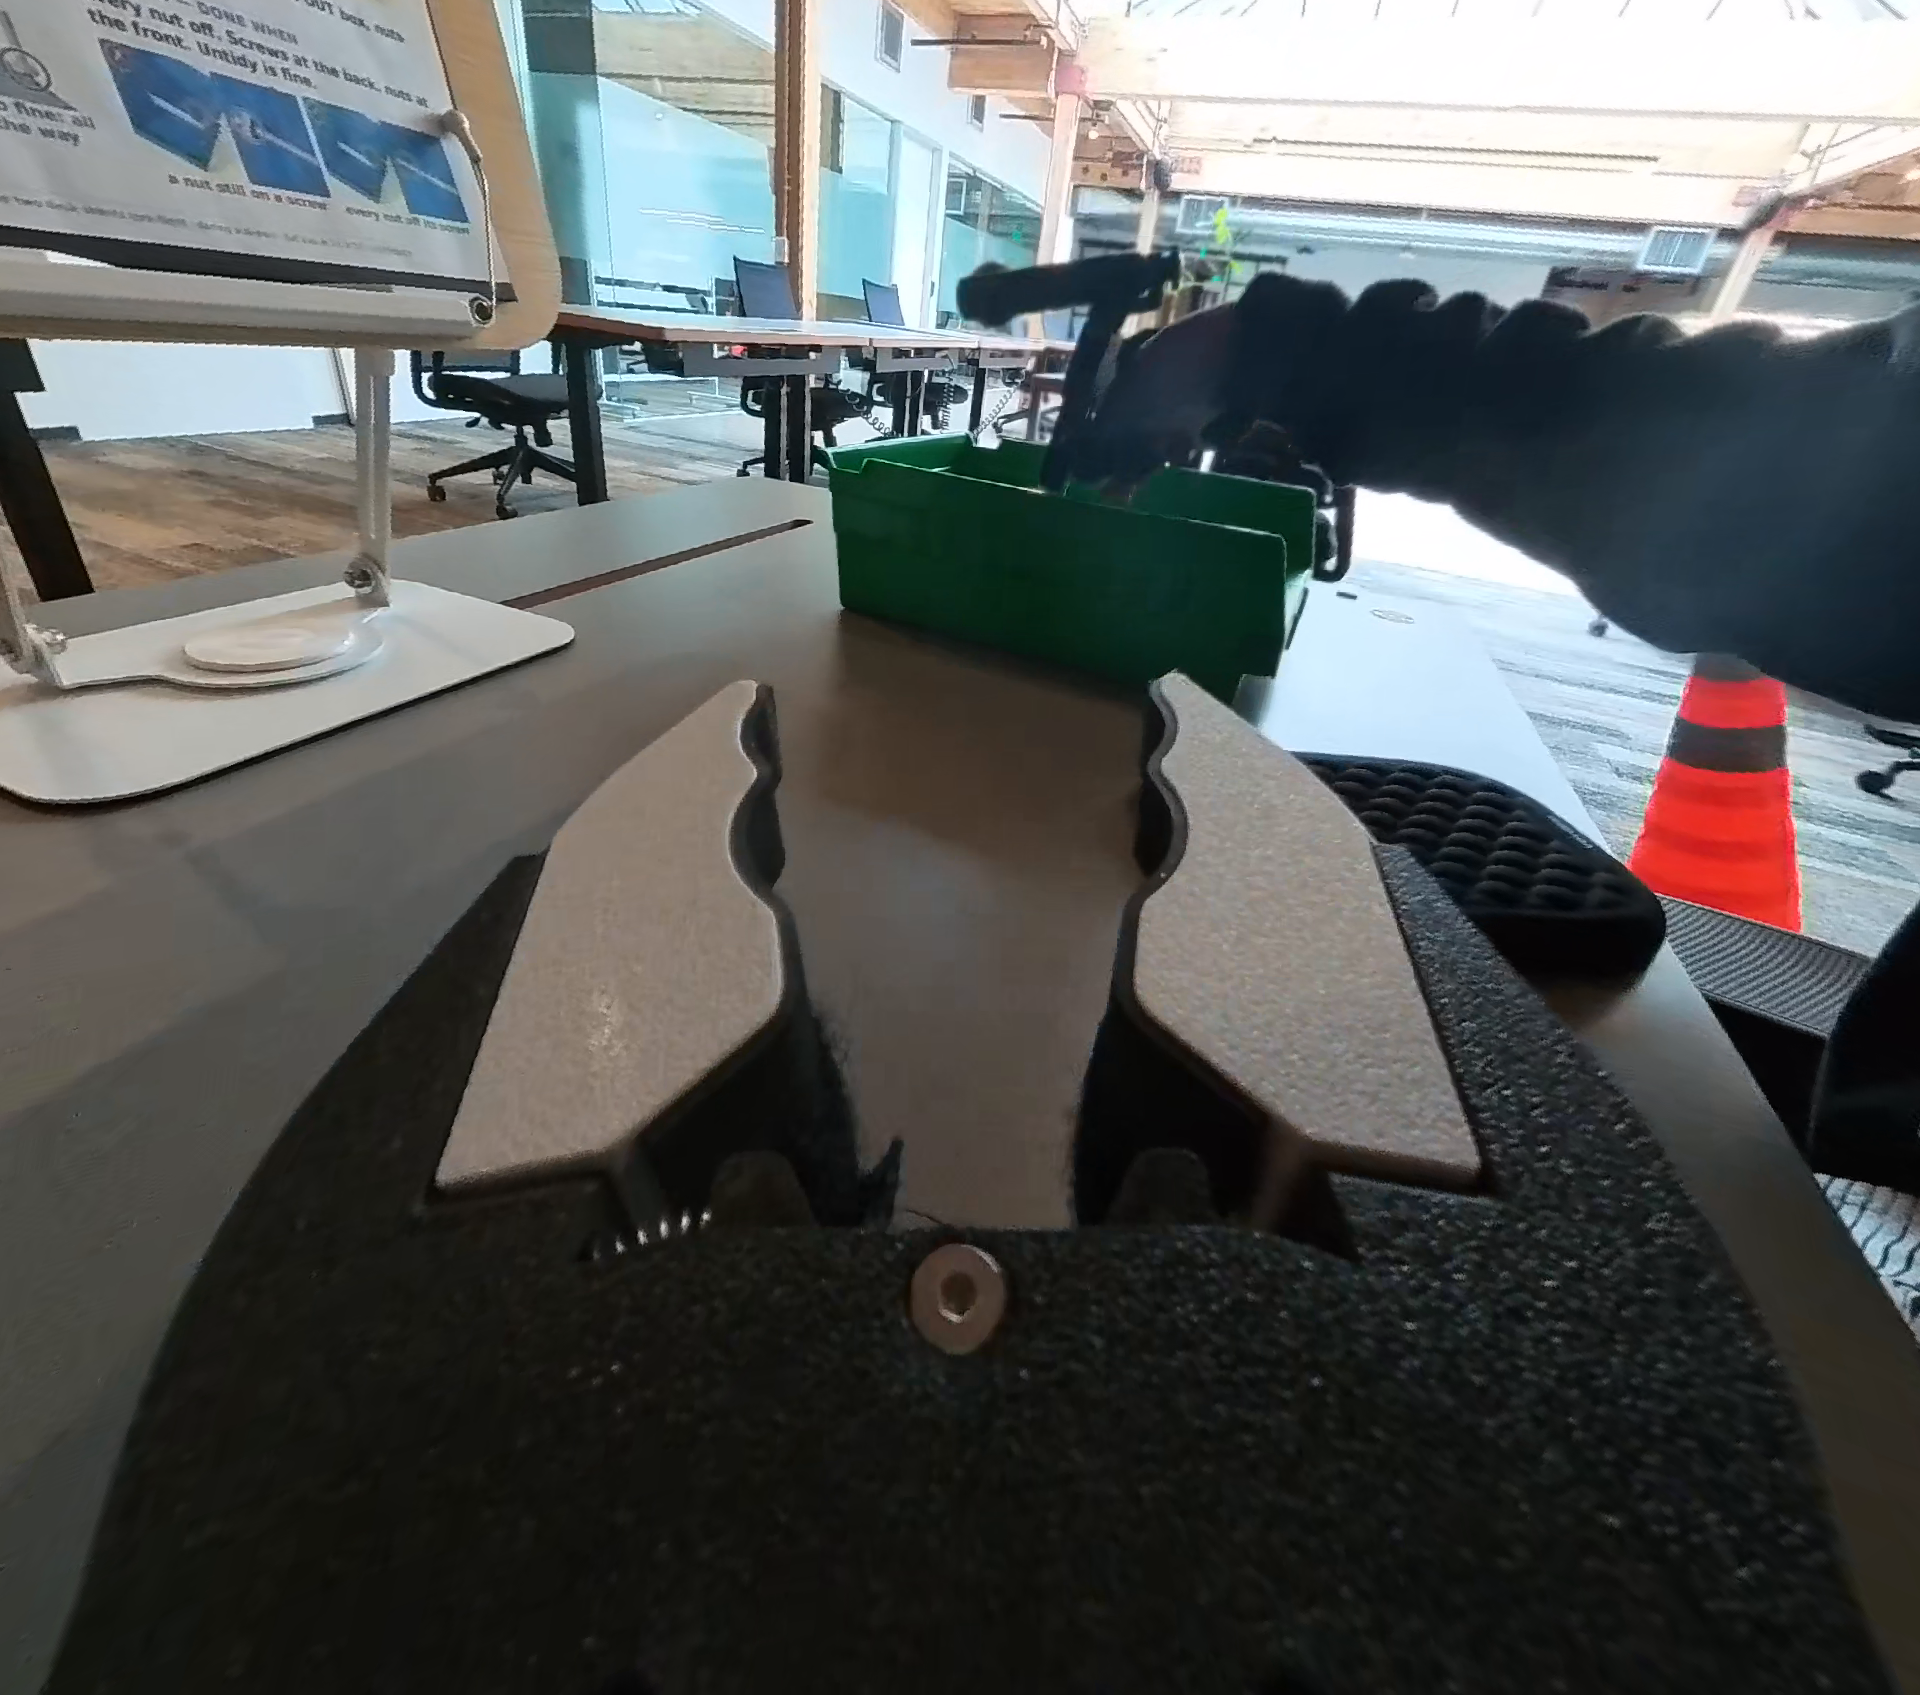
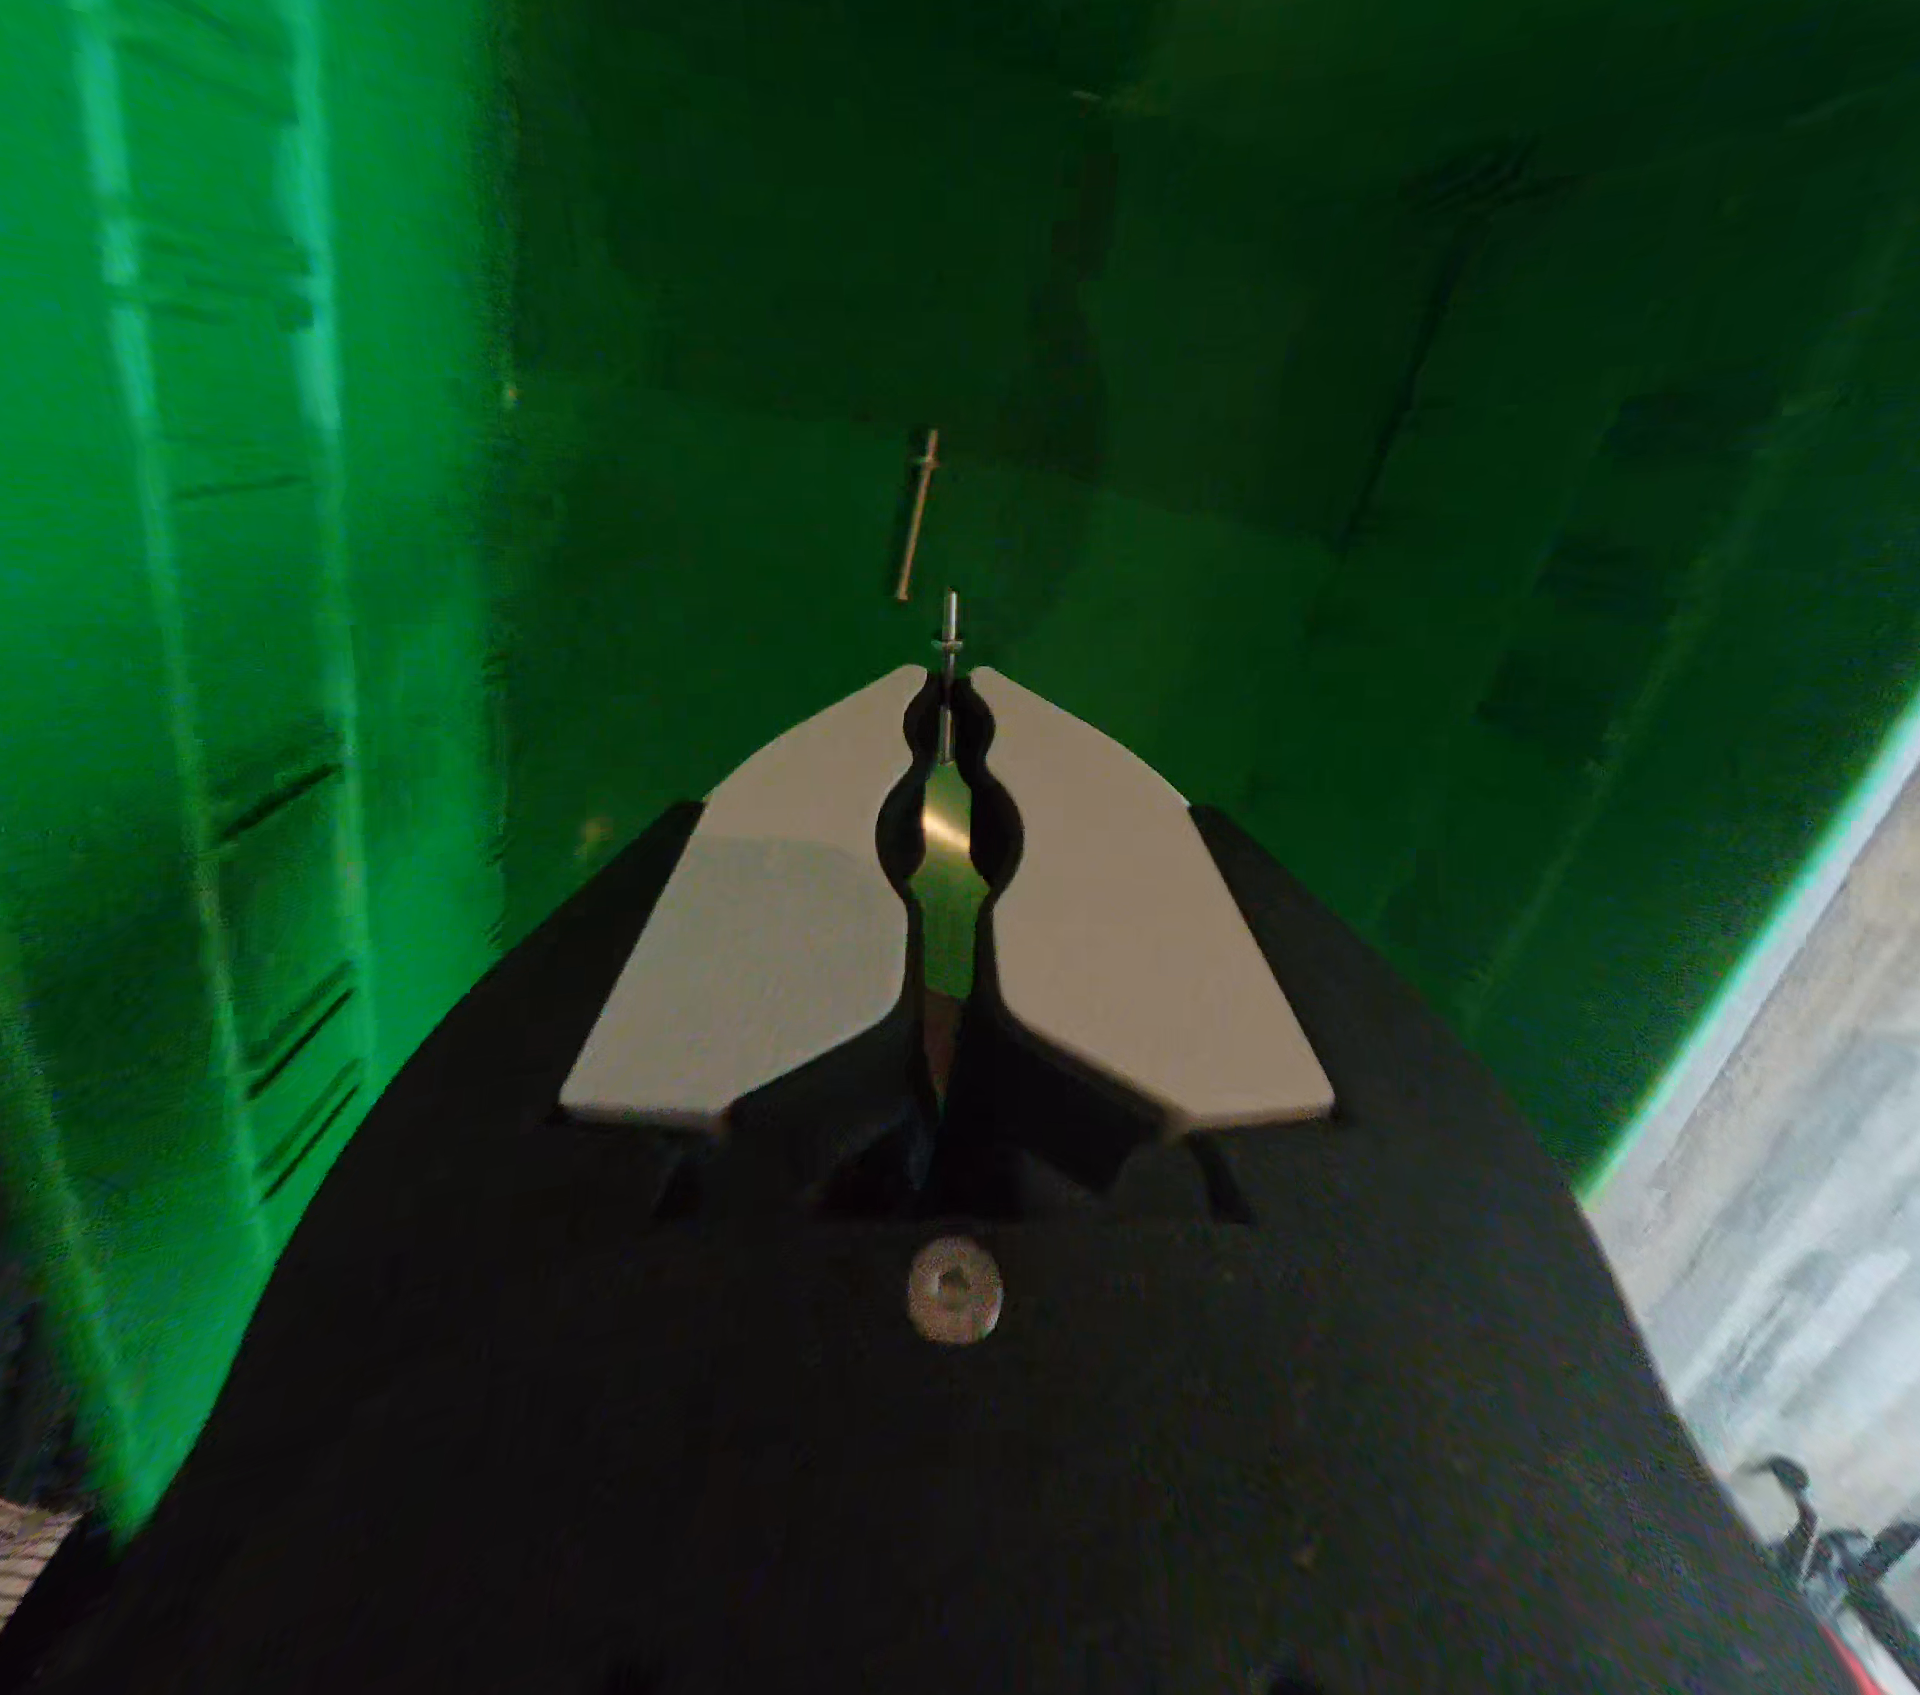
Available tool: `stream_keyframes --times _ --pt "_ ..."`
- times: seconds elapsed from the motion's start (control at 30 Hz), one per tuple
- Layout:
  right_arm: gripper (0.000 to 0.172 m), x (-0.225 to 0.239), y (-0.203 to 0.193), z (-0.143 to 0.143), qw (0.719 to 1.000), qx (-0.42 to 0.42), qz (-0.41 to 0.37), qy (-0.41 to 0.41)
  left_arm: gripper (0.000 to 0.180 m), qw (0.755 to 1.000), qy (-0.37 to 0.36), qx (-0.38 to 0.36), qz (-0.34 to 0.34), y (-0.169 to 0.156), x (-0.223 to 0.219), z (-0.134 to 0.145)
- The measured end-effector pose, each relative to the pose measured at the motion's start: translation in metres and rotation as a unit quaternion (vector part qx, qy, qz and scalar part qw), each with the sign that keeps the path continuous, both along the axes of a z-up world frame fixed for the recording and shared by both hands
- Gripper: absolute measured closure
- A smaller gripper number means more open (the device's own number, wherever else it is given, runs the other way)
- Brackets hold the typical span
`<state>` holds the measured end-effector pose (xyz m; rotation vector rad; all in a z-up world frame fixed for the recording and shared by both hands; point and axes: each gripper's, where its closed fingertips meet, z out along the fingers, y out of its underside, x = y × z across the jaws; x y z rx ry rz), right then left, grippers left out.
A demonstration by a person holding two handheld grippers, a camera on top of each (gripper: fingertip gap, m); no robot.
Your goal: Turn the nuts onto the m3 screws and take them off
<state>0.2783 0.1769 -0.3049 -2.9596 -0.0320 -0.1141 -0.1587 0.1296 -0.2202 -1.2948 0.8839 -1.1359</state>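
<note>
Left hand-held gripper (image 1: 961,710): fingers wide apart, nothing between them, hovering over dark bench (image 1: 312,866). Green bin (image 1: 1039,565) just ahead, slightly right of its tips.

Right hand-held gripper (image 2: 948,677): inside green bin, fingers pinched together on thin screw (image 2: 949,622); screw pokes forward past tips, small nut (image 2: 948,644) on shaft. Second screw (image 2: 916,515) on bin floor just ahead, slightly left, clear of tips.

Instruction sheet (image 1: 208,14) propped on a white stand (image 1: 270,658), orange traffic cone (image 1: 1720,798) seen beyond the table (image 1: 312,918), office chairs (image 1: 488,409) parked behind.
</note>
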Motion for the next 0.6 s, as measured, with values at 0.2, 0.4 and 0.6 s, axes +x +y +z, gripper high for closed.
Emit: stream_keyframes --times 0.2,0.4,0.6 --pt "0.170 0.010 0.009 -0.023 0.999 -0.025 -0.027 0.009 0.119 1.000 0.001 0.005 0.003 0.002 -0.001 0.000" --pt "0.170 0.013 0.015 -0.032 0.999 -0.022 -0.036 0.014 0.118 1.000 0.006 0.008 0.003 0.002 0.000 -0.002" --pt "0.170 0.012 0.018 -0.038 0.999 -0.018 -0.042 0.023 0.118 1.000 0.005 0.009 0.002 0.002 0.000 -0.002"
